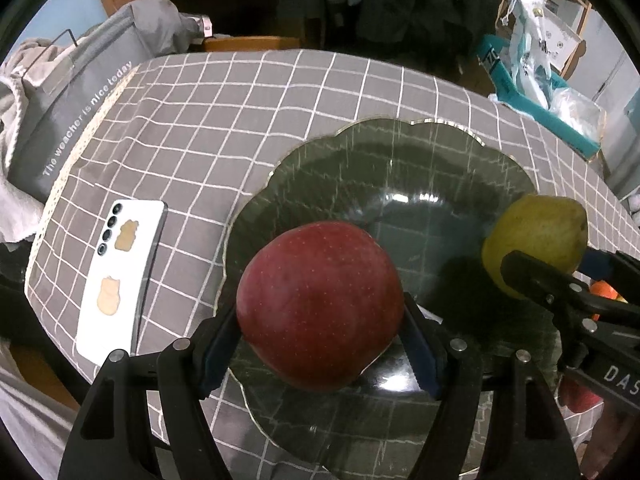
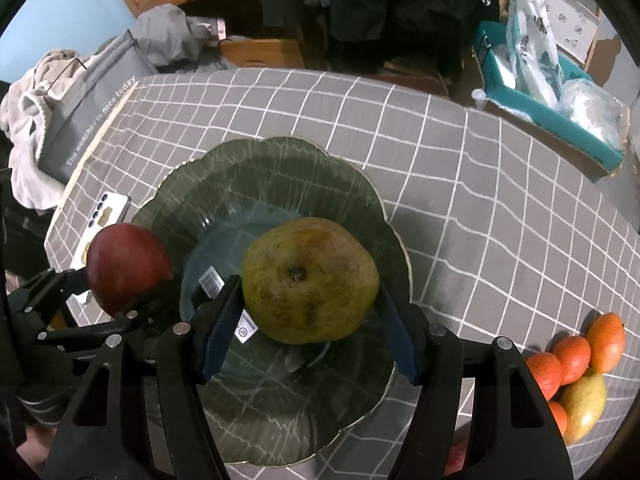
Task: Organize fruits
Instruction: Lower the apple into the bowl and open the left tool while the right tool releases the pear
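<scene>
Checked table (image 2: 480, 208) carries a glass plate (image 2: 360, 200), phone (image 1: 120, 280), oranges (image 2: 572, 356); left claw (image 1: 320, 336) grips apple (image 1: 320, 304), right claw (image 2: 308, 324) grips pear (image 2: 310, 300).

Both tools are matte black plastic. The left gripper (image 1: 320, 354) has two angular, hollowed-out arms, each studded with round silver pivot pins, and its fingers (image 1: 420, 354) carry dark blue pads with finely toothed edges. The right gripper (image 2: 308, 334) is built the same (white letters "DAS" show on its body from the left camera).
</scene>
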`<state>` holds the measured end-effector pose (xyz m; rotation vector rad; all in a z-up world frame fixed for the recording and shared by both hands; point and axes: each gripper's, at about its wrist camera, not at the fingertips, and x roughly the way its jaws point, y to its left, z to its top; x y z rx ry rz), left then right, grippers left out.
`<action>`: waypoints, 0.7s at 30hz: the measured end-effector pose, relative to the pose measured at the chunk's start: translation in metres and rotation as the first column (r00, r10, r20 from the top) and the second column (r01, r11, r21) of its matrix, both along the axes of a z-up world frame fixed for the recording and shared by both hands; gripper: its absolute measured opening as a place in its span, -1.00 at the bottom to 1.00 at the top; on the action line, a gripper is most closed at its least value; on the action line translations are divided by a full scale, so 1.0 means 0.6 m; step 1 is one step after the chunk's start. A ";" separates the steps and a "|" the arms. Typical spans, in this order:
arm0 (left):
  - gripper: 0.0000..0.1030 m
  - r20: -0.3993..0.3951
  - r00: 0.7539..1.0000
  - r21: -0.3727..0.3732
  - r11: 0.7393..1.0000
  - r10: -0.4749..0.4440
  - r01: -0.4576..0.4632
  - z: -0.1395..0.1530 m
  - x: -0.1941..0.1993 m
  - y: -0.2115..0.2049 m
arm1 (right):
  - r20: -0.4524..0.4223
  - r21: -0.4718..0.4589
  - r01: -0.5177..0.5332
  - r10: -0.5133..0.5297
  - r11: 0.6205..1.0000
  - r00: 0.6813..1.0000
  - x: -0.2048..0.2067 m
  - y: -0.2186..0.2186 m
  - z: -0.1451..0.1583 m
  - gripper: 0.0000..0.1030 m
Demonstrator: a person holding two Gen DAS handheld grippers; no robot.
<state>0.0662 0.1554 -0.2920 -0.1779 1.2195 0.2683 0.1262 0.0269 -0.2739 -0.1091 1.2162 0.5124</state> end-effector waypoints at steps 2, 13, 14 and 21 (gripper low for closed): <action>0.48 -0.016 1.000 -0.005 1.000 -0.001 0.001 -0.009 0.001 -0.001 | -0.002 -0.001 -0.001 0.001 1.000 1.000 -0.001 0.001 -0.003 0.30; 0.48 -0.088 0.996 -0.019 1.000 -0.022 0.020 -0.040 0.007 -0.010 | -0.011 0.008 0.000 0.000 1.000 1.000 0.001 0.000 -0.003 0.30; 0.48 -0.091 0.996 -0.015 1.000 -0.024 0.023 -0.041 0.008 -0.012 | -0.014 0.010 0.001 -0.001 1.000 1.000 0.001 0.000 -0.003 0.30; 0.49 -0.078 0.997 -0.021 1.000 -0.012 0.010 -0.030 0.003 -0.018 | -0.029 0.017 0.005 -0.005 1.000 1.000 0.002 -0.001 -0.005 0.30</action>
